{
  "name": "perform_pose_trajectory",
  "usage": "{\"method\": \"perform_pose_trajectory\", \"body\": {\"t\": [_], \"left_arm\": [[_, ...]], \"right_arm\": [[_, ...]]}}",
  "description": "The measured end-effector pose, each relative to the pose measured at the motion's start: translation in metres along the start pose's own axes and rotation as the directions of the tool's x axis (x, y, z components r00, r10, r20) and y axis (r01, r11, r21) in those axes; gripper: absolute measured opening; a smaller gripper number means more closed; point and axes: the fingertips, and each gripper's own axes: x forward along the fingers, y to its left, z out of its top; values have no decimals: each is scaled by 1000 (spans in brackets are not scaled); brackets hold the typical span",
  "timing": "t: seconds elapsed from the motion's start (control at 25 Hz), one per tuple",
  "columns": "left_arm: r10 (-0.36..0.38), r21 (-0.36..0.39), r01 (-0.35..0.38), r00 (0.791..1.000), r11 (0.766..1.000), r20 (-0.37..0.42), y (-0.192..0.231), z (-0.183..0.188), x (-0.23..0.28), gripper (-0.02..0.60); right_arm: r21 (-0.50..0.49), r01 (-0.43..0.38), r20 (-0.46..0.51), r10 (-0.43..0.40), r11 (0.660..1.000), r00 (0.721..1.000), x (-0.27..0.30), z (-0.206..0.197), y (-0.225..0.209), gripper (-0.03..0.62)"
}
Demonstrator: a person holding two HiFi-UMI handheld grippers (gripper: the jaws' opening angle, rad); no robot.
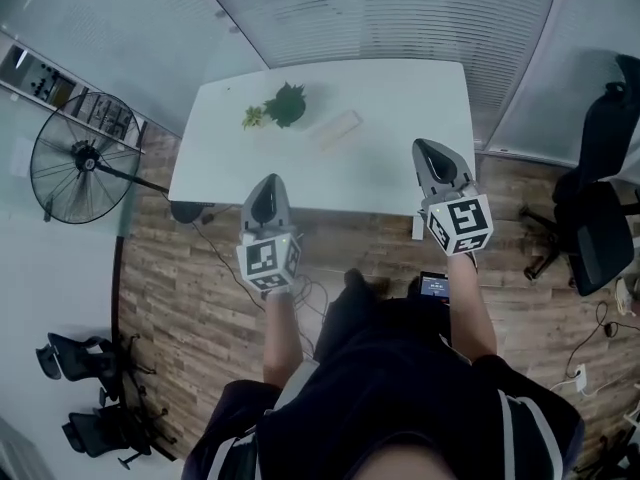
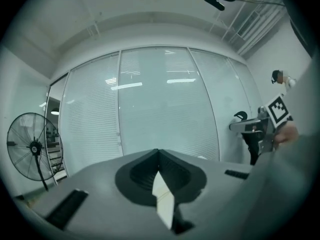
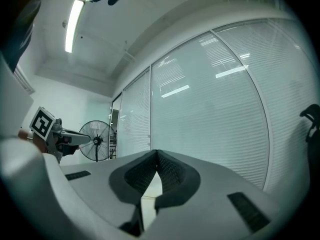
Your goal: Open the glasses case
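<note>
The glasses case [image 1: 338, 128], pale and oblong, lies closed on the white table [image 1: 400, 98], just right of a small green plant [image 1: 284, 105]. My left gripper [image 1: 268, 181] hovers at the table's near edge, below and left of the case, with its jaws together and nothing between them. My right gripper [image 1: 423, 146] is held over the table's near right part, to the right of the case, jaws also together and empty. In the left gripper view the gripper [image 2: 158, 152] faces the glass wall, and so does the gripper [image 3: 156, 152] in the right gripper view. Neither gripper view shows the case.
A standing fan [image 1: 85, 158] is on the floor left of the table. Black office chairs stand at the right [image 1: 600, 208] and lower left [image 1: 90, 368]. Cables trail over the wooden floor [image 1: 200, 298] under the table's near edge. Glass partitions with blinds [image 1: 380, 8] close off the far side.
</note>
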Motion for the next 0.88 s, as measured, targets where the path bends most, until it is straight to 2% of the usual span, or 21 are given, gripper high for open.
{"method": "perform_pose_trajectory", "body": {"t": [0.2,0.36,0.64,0.76,0.88], "left_arm": [[11,-49,-12,1000,999,-15,28,-24,25,0],[-33,-23,33,999,999,3,57,-30,72,0],[-139,-63,142,989,988,40,116,-26,163,0],[-147,-98,149,989,984,31,127,-30,191,0],[-153,-92,152,988,984,-1,124,-40,201,0]], "right_arm": [[-15,-15,-51,14,1000,999,38,-18,7,14],[-36,26,-117,-30,999,993,87,-32,6,14],[-41,87,-146,-92,995,985,176,-38,4,14],[-49,82,-144,-88,995,986,206,-37,-2,14],[-30,79,-166,-83,996,983,220,-50,-11,14]]}}
